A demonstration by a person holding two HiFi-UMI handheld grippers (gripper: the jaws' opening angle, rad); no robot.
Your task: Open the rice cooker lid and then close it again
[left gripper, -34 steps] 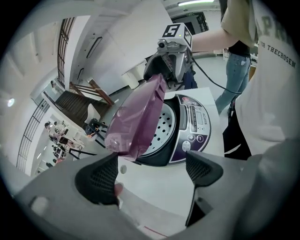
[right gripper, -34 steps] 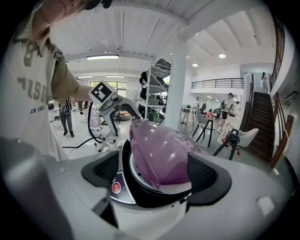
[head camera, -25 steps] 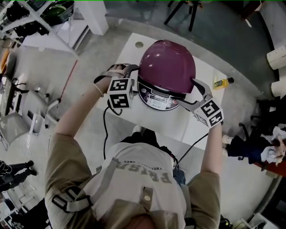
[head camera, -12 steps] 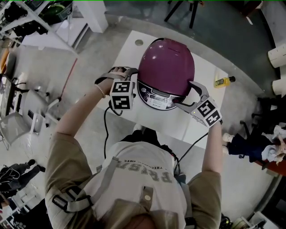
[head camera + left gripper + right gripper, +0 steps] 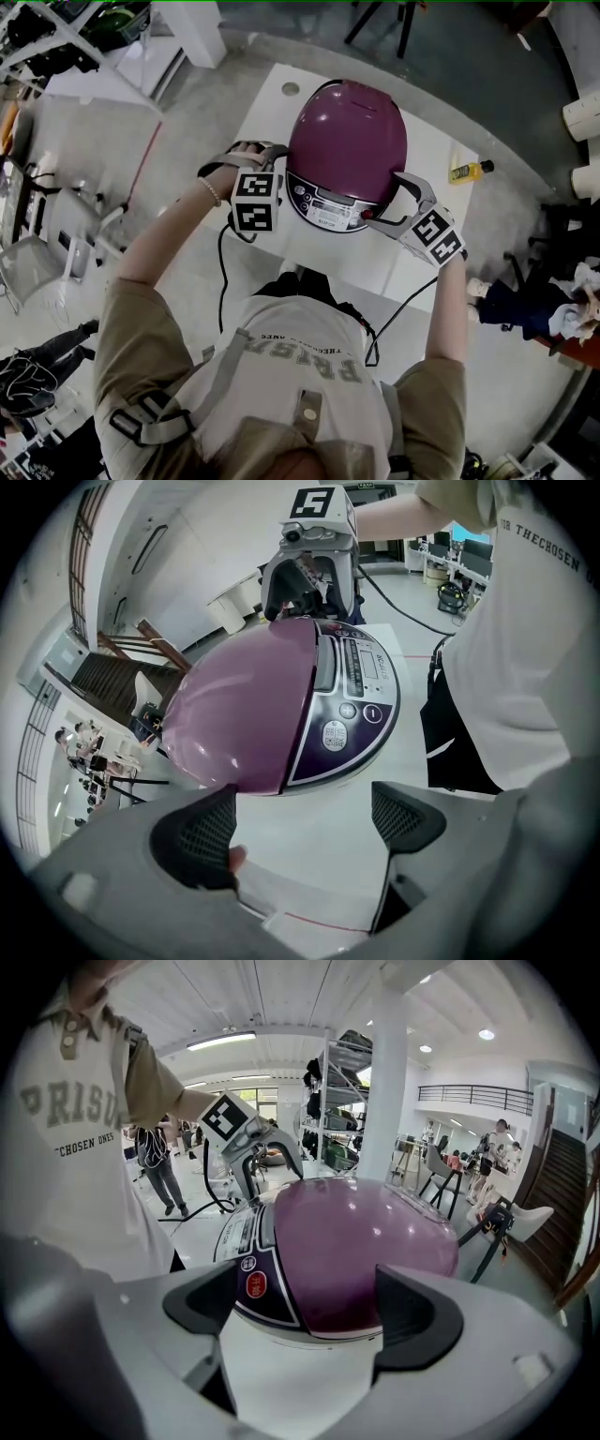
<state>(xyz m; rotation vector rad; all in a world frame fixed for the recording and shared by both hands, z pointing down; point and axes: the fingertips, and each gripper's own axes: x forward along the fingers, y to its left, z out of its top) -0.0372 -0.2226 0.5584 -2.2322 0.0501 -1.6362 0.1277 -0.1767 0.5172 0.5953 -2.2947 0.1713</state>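
Observation:
A purple domed rice cooker [image 5: 349, 141] stands on a white table [image 5: 422, 155], its lid down and its dark control panel [image 5: 328, 208] facing me. My left gripper [image 5: 270, 161] hangs open just off the cooker's left side, with nothing between its fingers. My right gripper [image 5: 386, 199] is open at the cooker's front right, one finger near the red button [image 5: 255, 1284]. In the left gripper view the cooker [image 5: 281, 705] lies ahead of the open fingers [image 5: 208, 834]. In the right gripper view the cooker [image 5: 361, 1241] sits between and beyond the fingers [image 5: 412, 1309].
A small yellow bottle [image 5: 466, 172] lies on the table's right edge. A round hole [image 5: 292, 92] marks the table's far left corner. Black cables [image 5: 222, 272] hang off the near edge. Shelving [image 5: 75, 42] stands at the far left, and chairs [image 5: 42, 253] stand to my left.
The cooker's lid has come down from slightly raised to flat. The right gripper has shifted a little lower and left along the cooker's front; the left gripper has barely moved.

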